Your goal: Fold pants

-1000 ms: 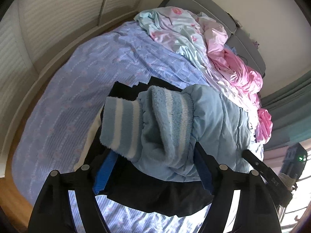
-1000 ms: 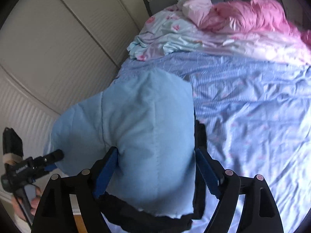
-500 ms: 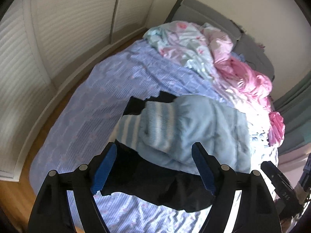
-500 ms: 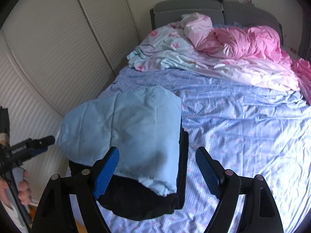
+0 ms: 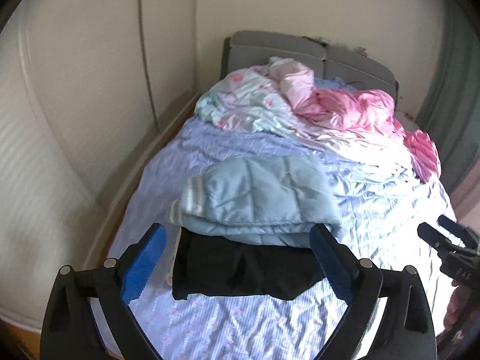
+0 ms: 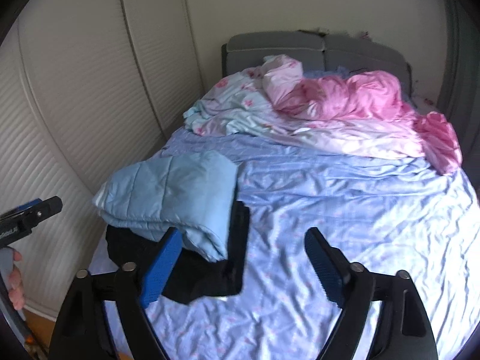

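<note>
Light blue quilted pants (image 5: 258, 198) with striped cuffs lie folded on the bed, on top of a black garment (image 5: 246, 270). In the right wrist view the pants (image 6: 171, 195) and black garment (image 6: 210, 273) lie at the left of the bed. My left gripper (image 5: 237, 258) is open and empty, held back above the near edge of the pile. My right gripper (image 6: 243, 264) is open and empty, above the sheet just right of the pile. Each gripper shows at the edge of the other's view.
The bed has a blue patterned sheet (image 6: 345, 225). A crumpled pink and floral duvet (image 6: 330, 111) lies at the far end by the grey headboard (image 6: 315, 48). White wardrobe doors (image 6: 75, 105) stand along the left. A curtain (image 5: 450, 90) hangs on the right.
Both grippers have let go of the blue pants and pulled back and up. The pants now lie folded on the black garment.
</note>
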A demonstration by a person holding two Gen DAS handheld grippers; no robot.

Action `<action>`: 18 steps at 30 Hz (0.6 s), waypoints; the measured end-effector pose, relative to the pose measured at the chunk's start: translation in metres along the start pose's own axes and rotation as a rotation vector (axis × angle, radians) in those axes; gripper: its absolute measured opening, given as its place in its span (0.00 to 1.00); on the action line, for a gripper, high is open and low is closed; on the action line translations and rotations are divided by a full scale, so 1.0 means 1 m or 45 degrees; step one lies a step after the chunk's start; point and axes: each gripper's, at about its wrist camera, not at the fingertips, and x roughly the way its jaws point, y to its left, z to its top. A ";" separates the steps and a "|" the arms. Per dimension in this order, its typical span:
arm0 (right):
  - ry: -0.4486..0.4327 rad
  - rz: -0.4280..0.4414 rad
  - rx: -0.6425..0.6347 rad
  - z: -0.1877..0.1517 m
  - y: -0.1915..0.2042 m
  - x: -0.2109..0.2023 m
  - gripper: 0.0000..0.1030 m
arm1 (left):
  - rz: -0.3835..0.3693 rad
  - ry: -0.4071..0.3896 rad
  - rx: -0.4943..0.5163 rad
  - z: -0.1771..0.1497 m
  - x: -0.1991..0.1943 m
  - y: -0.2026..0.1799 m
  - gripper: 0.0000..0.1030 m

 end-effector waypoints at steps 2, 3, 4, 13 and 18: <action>-0.033 -0.026 -0.001 -0.006 -0.009 -0.021 0.86 | 0.013 -0.039 0.051 -0.005 -0.016 -0.018 0.99; -0.041 -0.037 -0.003 -0.009 -0.013 -0.029 0.87 | 0.017 -0.052 0.068 -0.008 -0.022 -0.025 1.00; -0.052 -0.048 -0.004 -0.013 -0.018 -0.038 0.87 | 0.019 -0.067 0.086 -0.011 -0.031 -0.035 1.00; -0.120 -0.082 -0.003 -0.056 -0.068 -0.119 0.88 | -0.027 -0.106 0.102 -0.056 -0.091 -0.103 1.00; -0.130 -0.087 0.010 -0.082 -0.097 -0.161 0.88 | -0.060 -0.094 0.094 -0.084 -0.116 -0.141 1.00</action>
